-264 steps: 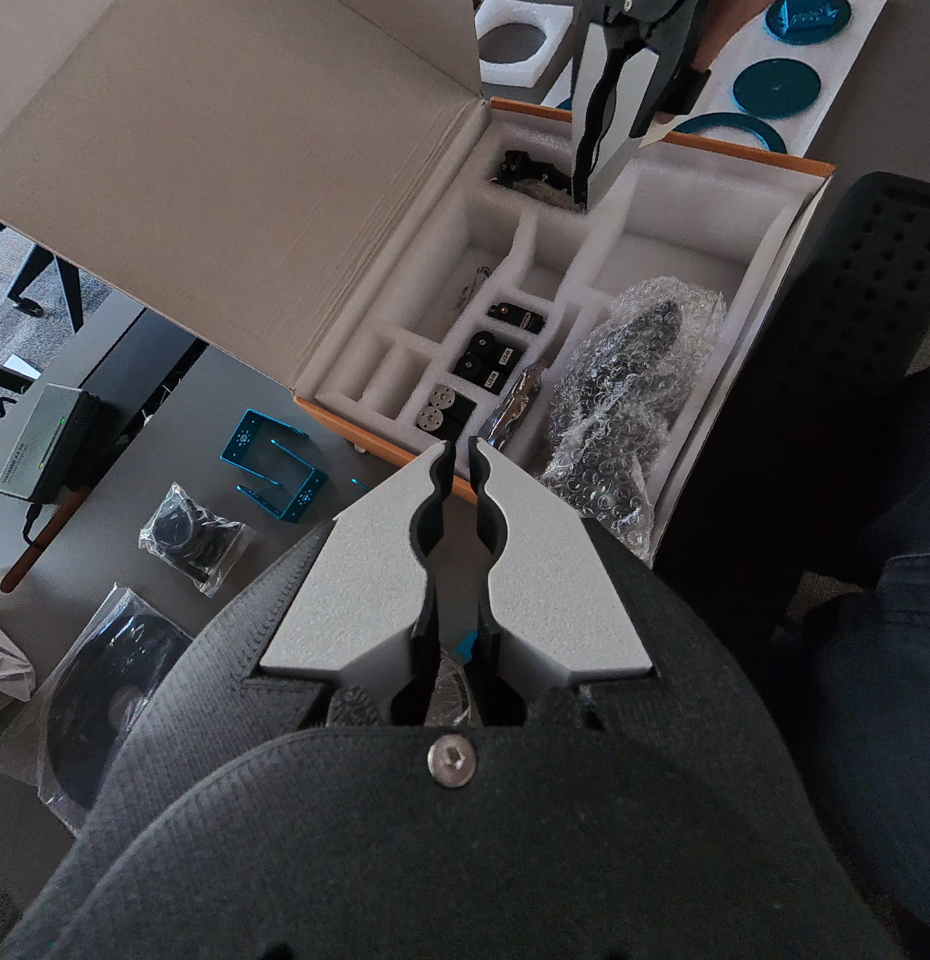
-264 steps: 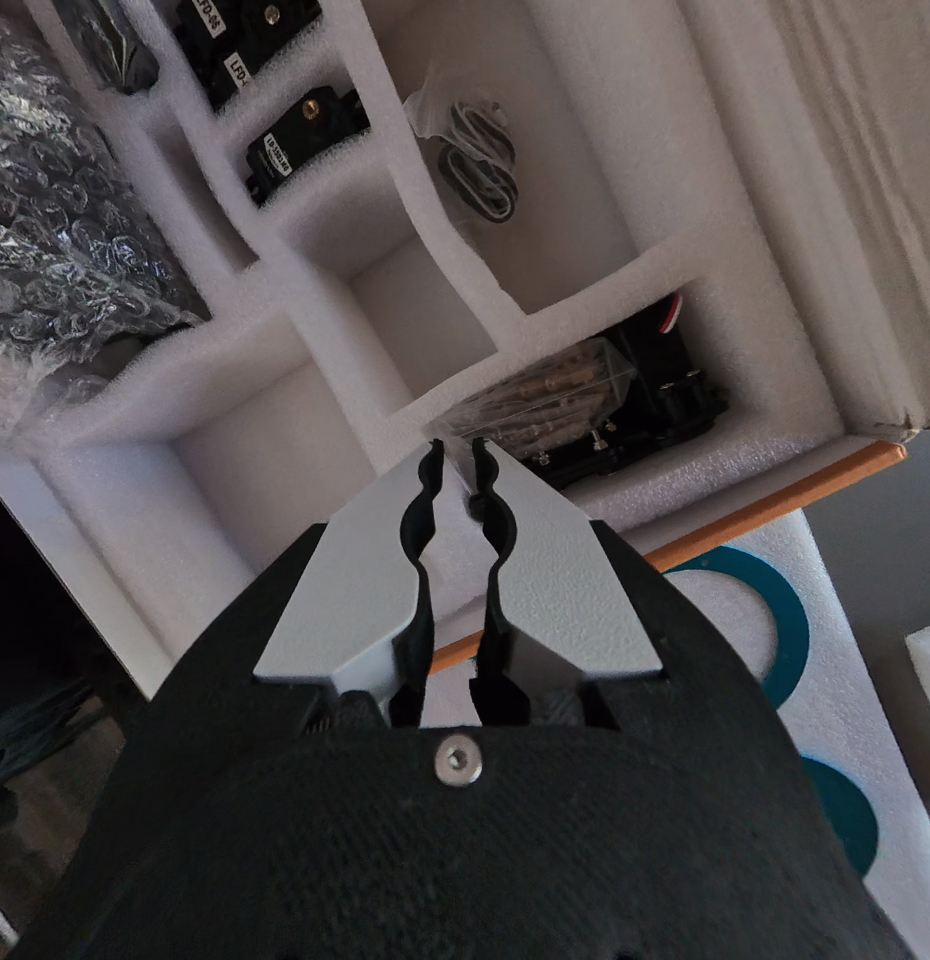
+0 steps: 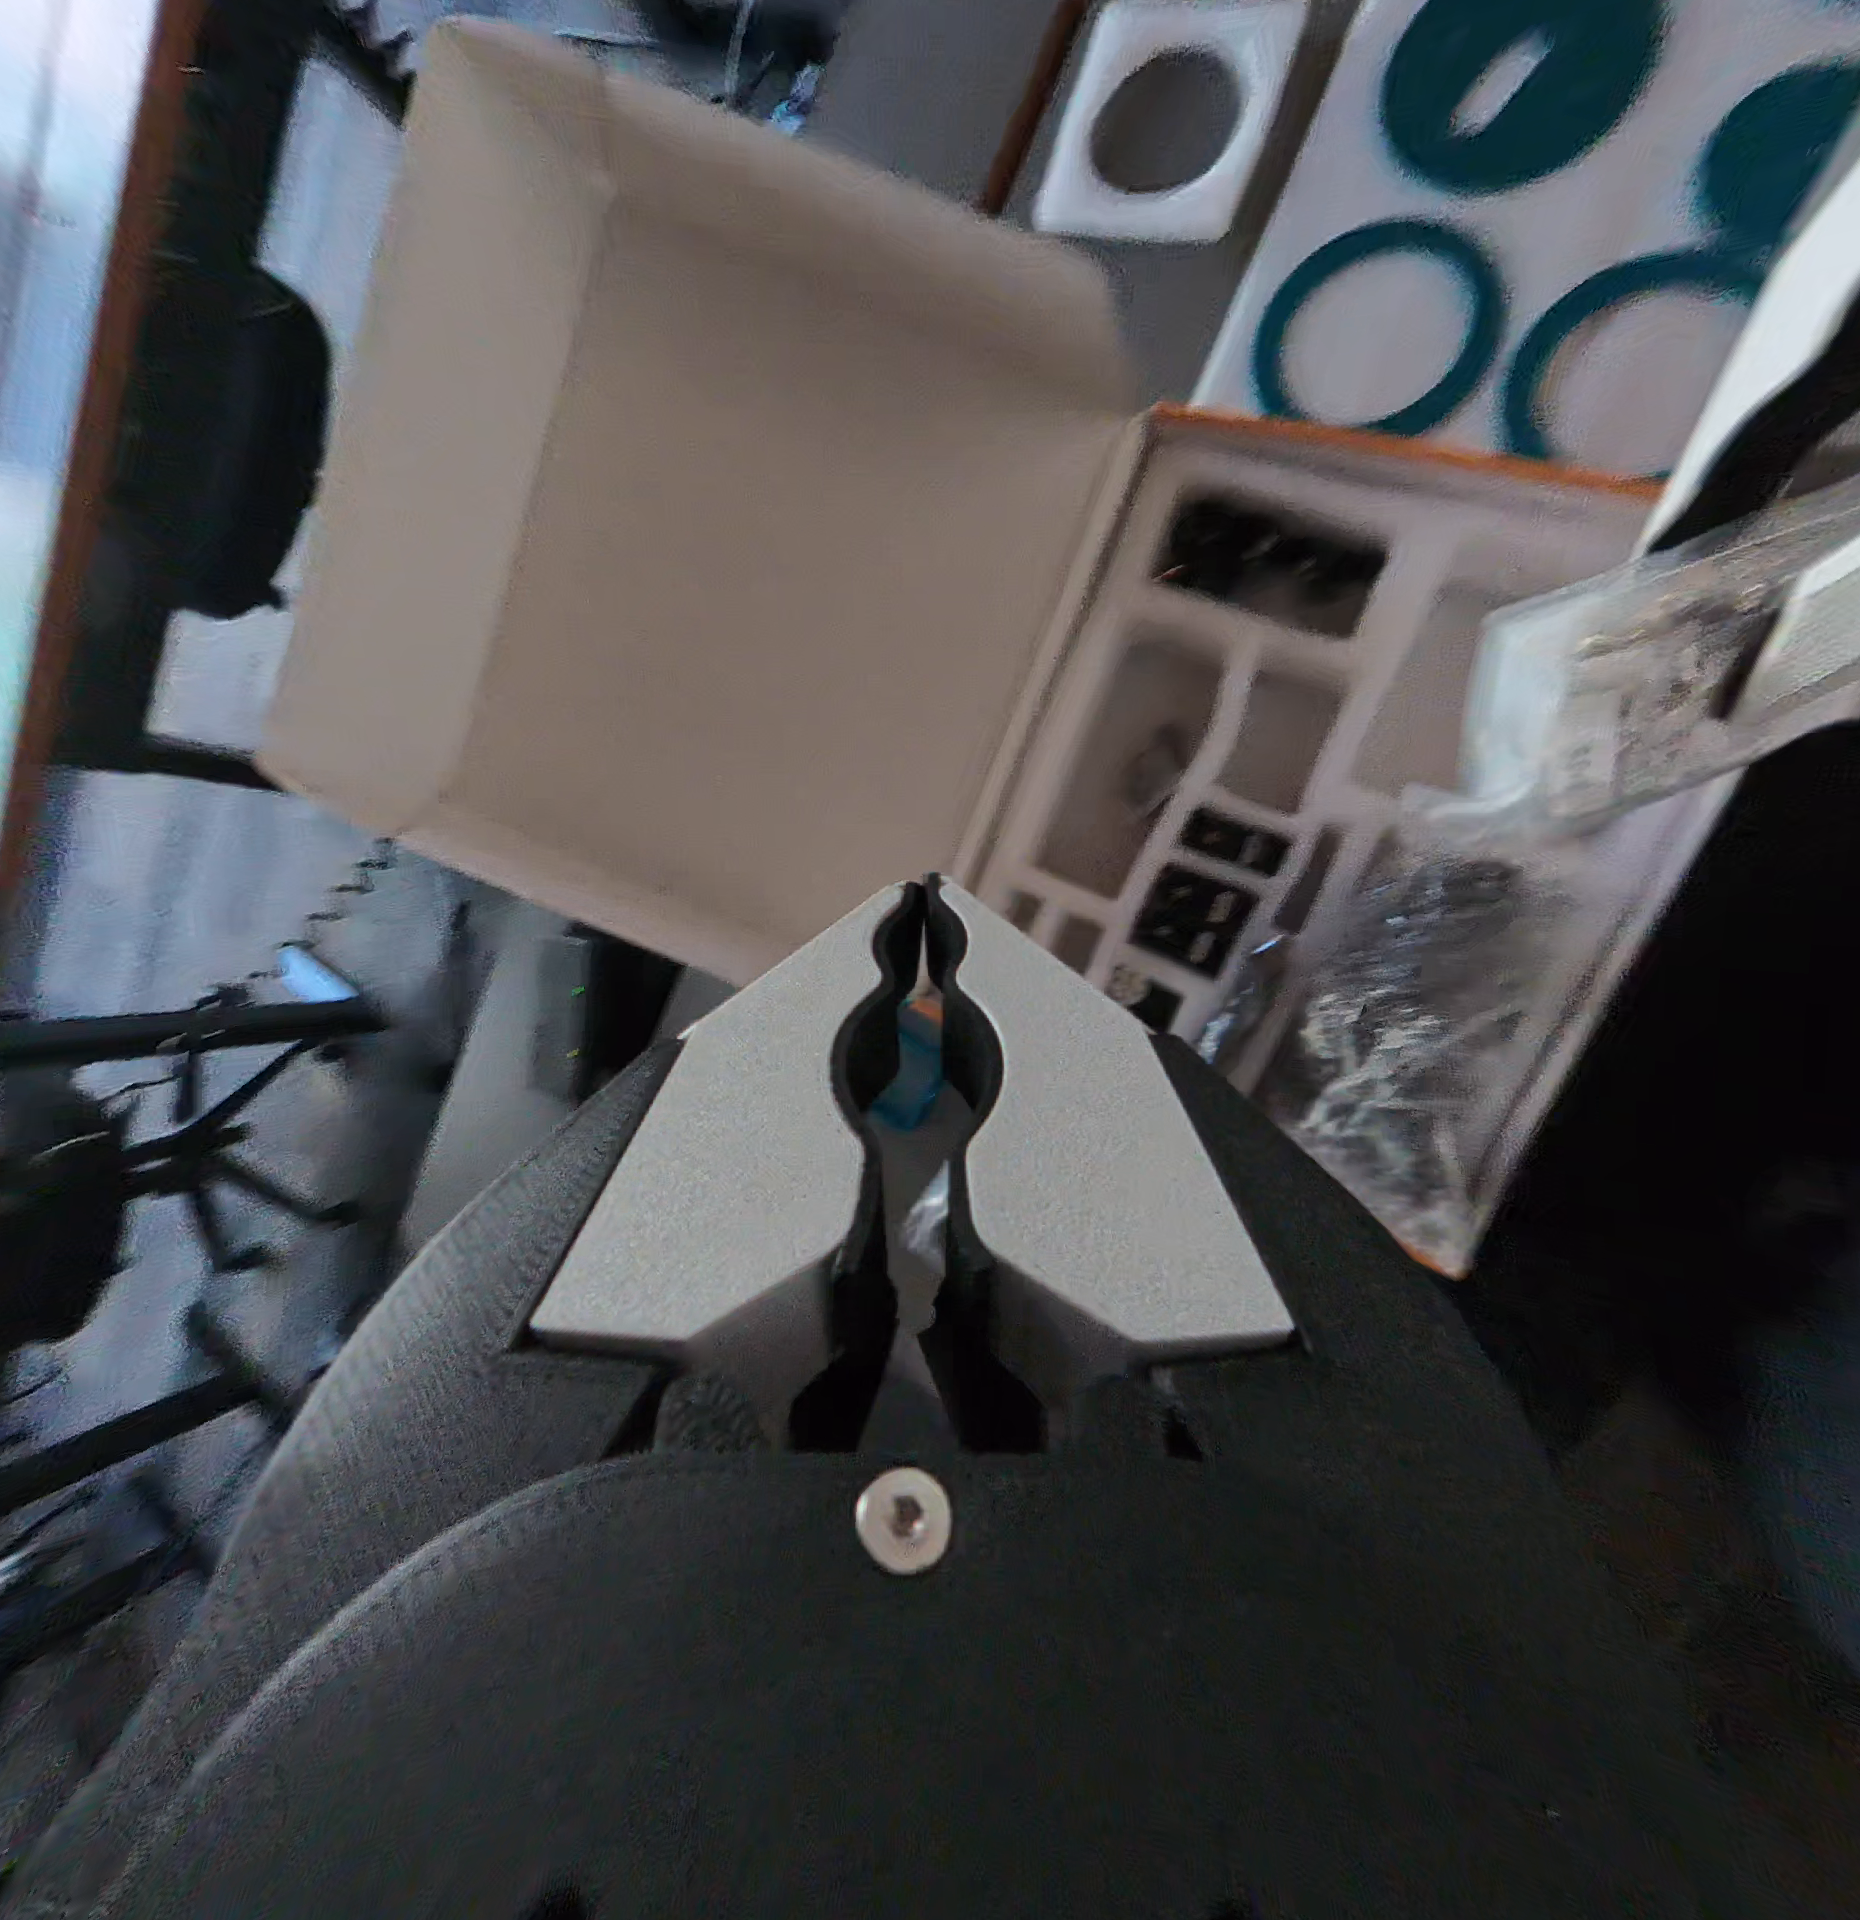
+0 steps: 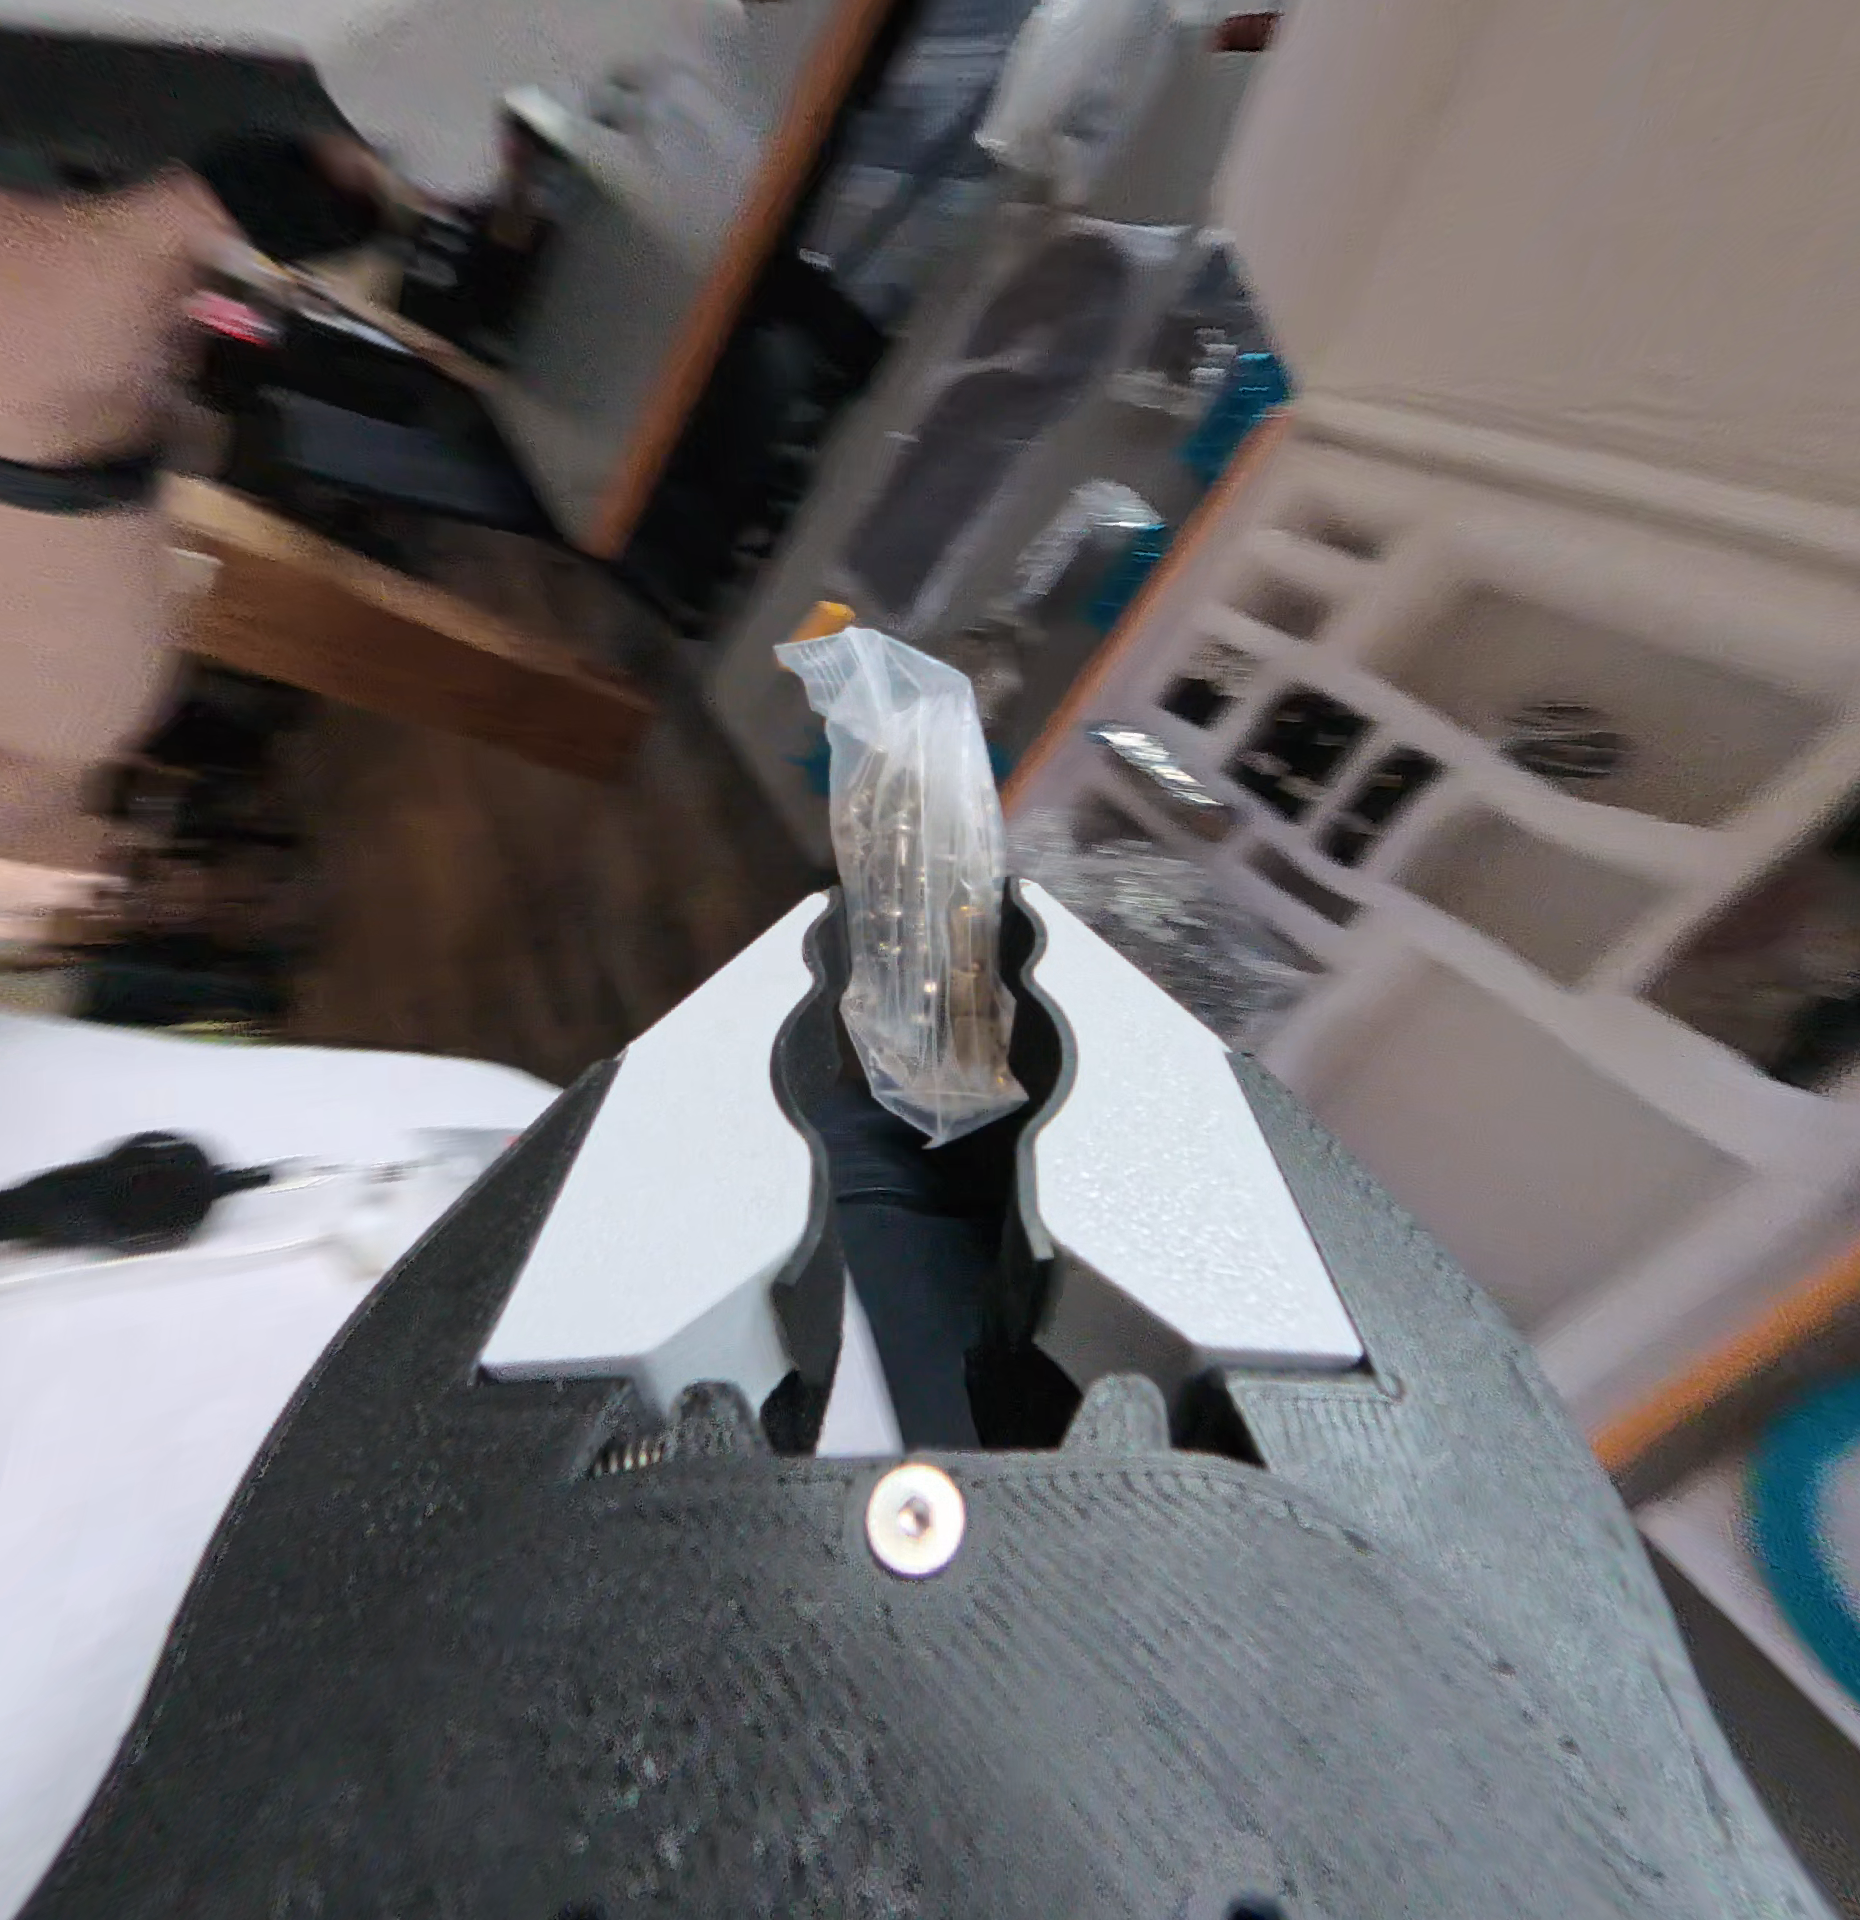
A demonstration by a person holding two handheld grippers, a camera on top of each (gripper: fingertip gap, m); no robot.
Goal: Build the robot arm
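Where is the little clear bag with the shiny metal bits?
In the right wrist view, the clear bag is pinched in the right tongs, held up in the air left of the open foam-lined box.

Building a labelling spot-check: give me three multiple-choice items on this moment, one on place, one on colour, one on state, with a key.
1. Where is the small clear plastic bag of metal parts?
A. Between the right gripper's fingers
B. In a foam compartment
C. Under the lid

2. What colour are the rings on the white foam sheet beyond the open cardboard box?
A. Red
B. Teal
C. Yellow

3. How does the left gripper stand?
A. Wide open
B. Clamped on bubble wrap
C. Shut on nothing

Key: A, the right wrist view shows the bag pinched between the fingers; B, the teal rings show in the left wrist view; C, its tips meet and grip nothing.
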